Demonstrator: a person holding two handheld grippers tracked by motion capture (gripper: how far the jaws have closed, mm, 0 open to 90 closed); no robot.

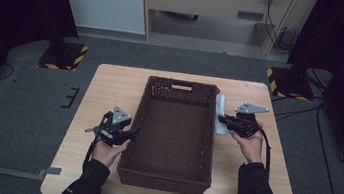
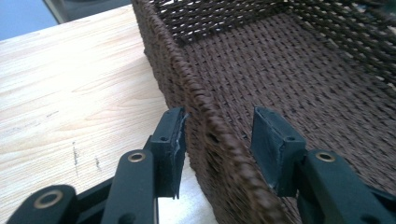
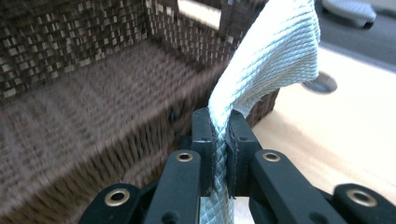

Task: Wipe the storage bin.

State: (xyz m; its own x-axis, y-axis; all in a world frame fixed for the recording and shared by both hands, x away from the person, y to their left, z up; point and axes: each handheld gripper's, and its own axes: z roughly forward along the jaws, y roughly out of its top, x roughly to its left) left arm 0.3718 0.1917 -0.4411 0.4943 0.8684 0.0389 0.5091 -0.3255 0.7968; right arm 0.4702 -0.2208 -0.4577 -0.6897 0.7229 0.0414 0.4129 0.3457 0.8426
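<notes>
basket (image 3: 84, 107) blurred in your right gripper view | cloth (image 3: 261, 65) lower end hidden between pads, cut by bottom edge | basket far wall cut off in left gripper view

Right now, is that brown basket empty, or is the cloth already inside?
Empty. The basket shows only bare woven floor; the pale cloth hangs outside its right wall, pinched in the right gripper.

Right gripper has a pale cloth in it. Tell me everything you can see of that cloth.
The cloth is pale blue-white with a waffle-like woven texture, soft and folded. The right gripper is shut on its lower part, pads pressing both sides; the free end rises and droops over. It hangs just outside the right wall of the brown woven basket, above the wooden table.
</notes>
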